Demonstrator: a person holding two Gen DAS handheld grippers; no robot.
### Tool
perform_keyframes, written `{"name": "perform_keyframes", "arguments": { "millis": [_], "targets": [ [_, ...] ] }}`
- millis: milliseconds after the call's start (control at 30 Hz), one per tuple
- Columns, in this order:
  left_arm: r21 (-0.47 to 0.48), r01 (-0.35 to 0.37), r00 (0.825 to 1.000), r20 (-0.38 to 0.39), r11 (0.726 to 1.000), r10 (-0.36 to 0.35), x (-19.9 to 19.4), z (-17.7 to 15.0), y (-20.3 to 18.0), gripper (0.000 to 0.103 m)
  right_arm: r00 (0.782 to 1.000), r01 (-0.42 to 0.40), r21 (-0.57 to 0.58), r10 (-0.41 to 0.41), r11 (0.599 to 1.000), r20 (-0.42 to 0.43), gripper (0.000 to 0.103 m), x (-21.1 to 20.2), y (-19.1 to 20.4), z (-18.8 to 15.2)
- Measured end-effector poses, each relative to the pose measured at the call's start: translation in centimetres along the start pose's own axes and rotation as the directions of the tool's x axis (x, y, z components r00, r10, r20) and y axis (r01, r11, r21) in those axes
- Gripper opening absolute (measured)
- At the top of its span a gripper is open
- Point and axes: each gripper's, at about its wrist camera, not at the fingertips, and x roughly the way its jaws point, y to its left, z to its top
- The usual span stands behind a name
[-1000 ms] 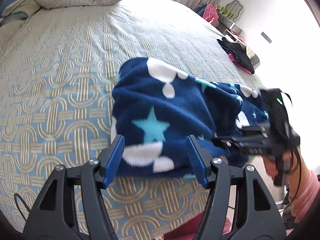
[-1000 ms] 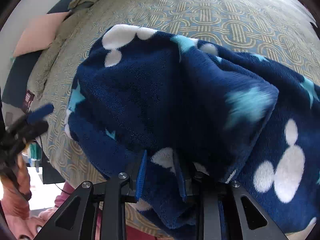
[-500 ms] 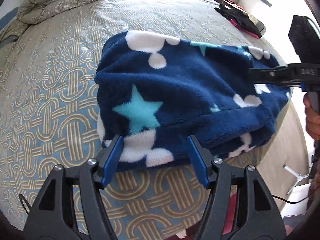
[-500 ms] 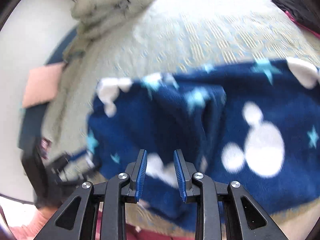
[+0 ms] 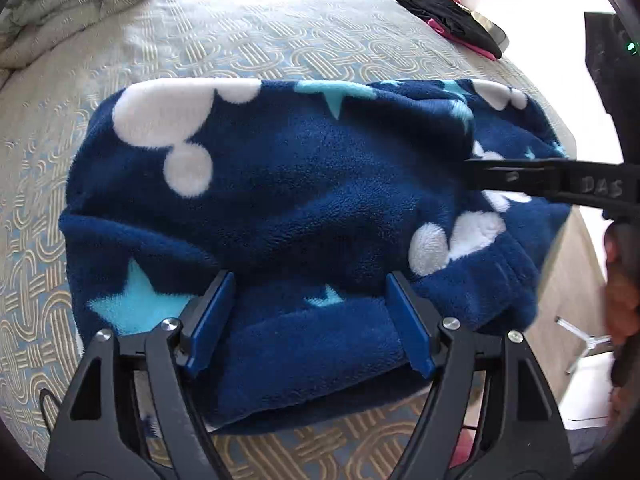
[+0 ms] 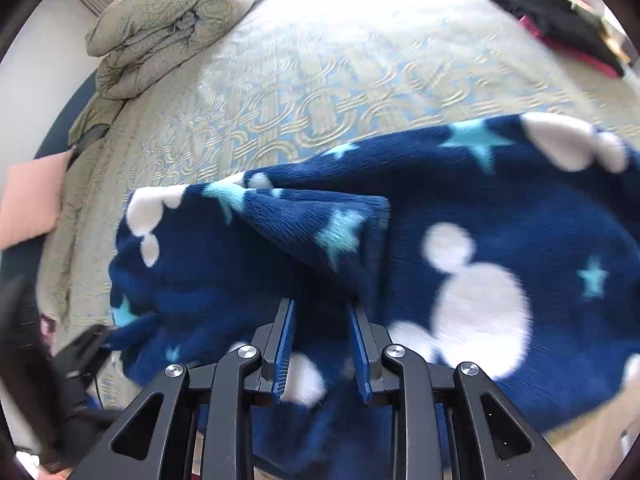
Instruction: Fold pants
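Fleece pants [image 5: 304,216] lying already folded into a thick bundle near the bed [image 5: 248,40] edge, with left tongs [image 5: 310,320] gaping wide just above the near fold, right tongs [image 6: 322,344] partly open, gripping nothing, only tidying seemingly remaining.

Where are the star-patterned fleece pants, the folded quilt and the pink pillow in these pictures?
fleece pants [image 5: 304,184]: left wrist view, plain navy middle.
folded quilt [image 6: 168,28]: right wrist view, middle of the bundle.
pink pillow [image 6: 30,200]: right wrist view, its face.
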Motion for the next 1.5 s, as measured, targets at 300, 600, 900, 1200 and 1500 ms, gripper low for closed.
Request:
{"name": "perform_keyframes", "arguments": {
  "millis": [300, 600, 900, 1200, 1500],
  "targets": [
    [0.063, 0.081, 0.996, 0.040, 0.995, -0.083, -2.1, 2.9, -3.7, 0.076, 0.986, 0.137, 0.036, -0.139, 0.990, 0.088, 0.028, -3.8, -3.7, -1.8],
    [0.187, 0.094, 0.995, -0.003, 0.978, -0.095, 2.3, 7.3, -8.4, 0.076, 0.983, 0.120, 0.269, -0.152, 0.955, 0.099, 0.029, -7.6, -12.3, -5.4],
    [0.075, 0.143, 0.984, -0.123, 0.987, -0.133, 8.4, 13.0, -7.9, 0.076, 0.950, -0.311, 0.061, 0.307, 0.949, 0.064, 0.029, -6.9, -4.5, -8.5],
    [0.072, 0.171, 0.985, -0.001, 0.983, -0.172, 0.1, 11.9, -6.0, 0.076, 0.974, -0.203, 0.199, 0.177, 0.959, 0.144, 0.031, -6.5, -7.8, -8.2],
    [0.184, 0.207, 0.975, -0.125, 0.961, -0.186, 3.7, 6.8, -10.0, 0.076, 0.952, -0.151, 0.631, -0.061, 0.761, 0.301, 0.070, -11.1, -21.5, -11.0]
  ]
}}
